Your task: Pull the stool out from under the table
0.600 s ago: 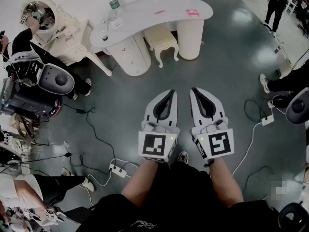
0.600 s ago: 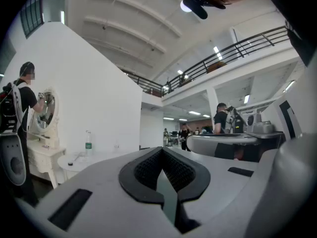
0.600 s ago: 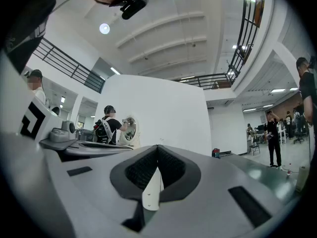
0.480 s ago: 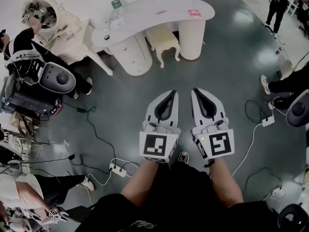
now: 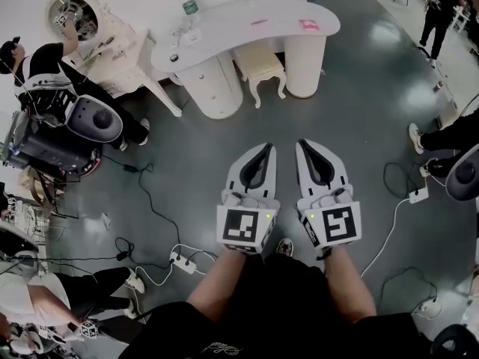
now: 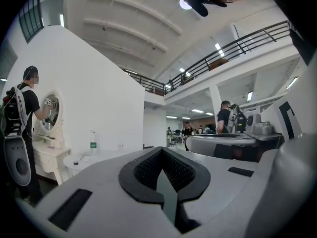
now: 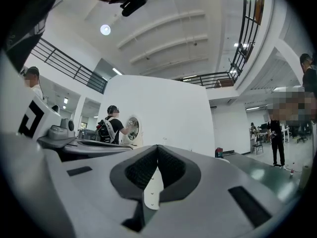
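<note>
A cream stool (image 5: 261, 66) with carved legs stands tucked under the white curved table (image 5: 247, 22) at the top centre of the head view. My left gripper (image 5: 267, 146) and right gripper (image 5: 301, 143) are held side by side at mid-frame, both shut and empty, pointing level toward the table and well short of it. In the left gripper view the jaws (image 6: 162, 152) are closed with the table top (image 6: 81, 161) low at the left. In the right gripper view the jaws (image 7: 157, 150) are closed too. The stool is hidden in both gripper views.
A plastic bottle (image 5: 187, 4) and small items stand on the table. A white dresser with a round mirror (image 5: 75, 13) is at the far left, a person (image 5: 45, 66) beside it. Cables and a power strip (image 5: 183, 262) lie on the grey floor. More people stand at the right.
The table, stool and the person at the left have shifted slightly down and right in the head view. Both grippers keep the same place and stay shut.
</note>
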Demonstrator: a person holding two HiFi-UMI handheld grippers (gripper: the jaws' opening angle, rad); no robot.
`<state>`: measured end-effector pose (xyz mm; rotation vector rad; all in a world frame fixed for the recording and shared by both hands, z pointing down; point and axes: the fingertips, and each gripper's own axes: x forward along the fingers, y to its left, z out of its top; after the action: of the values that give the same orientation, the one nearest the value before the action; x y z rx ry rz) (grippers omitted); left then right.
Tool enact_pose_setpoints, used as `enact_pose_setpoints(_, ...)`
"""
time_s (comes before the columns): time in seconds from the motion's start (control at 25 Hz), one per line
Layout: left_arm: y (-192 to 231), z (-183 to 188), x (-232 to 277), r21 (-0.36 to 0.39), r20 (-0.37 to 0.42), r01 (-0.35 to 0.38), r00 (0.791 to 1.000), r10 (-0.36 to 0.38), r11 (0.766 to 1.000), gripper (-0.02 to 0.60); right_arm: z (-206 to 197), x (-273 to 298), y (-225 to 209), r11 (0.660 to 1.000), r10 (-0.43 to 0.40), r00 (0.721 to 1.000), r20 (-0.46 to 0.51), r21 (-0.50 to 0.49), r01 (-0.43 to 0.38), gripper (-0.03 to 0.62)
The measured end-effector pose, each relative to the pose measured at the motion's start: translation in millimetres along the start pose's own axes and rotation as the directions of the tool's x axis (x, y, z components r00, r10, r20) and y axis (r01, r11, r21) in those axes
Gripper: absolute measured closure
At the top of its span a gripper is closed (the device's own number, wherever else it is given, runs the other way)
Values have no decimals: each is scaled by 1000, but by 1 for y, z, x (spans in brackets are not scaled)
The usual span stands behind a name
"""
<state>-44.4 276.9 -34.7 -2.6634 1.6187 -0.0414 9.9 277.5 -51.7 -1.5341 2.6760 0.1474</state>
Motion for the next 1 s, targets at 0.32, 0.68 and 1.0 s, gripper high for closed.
enact_pose_setpoints(0.32,-2,-19,3,-10,-38,-17,999,17,1000,579,-20,3,-13,999,11,999,-34,38,-10,589)
enact_pose_setpoints(0.68,51,-36,66,-33,-36,-4,999,3,999,578,-46,79,-32,1000,-8,994,-107,7,9,589)
enact_pose_setpoints(1.0,119,-37,144,-123,14,-11,1000,13,992,580,-67,184,-63,998,3,979,-204,-64,-16,588)
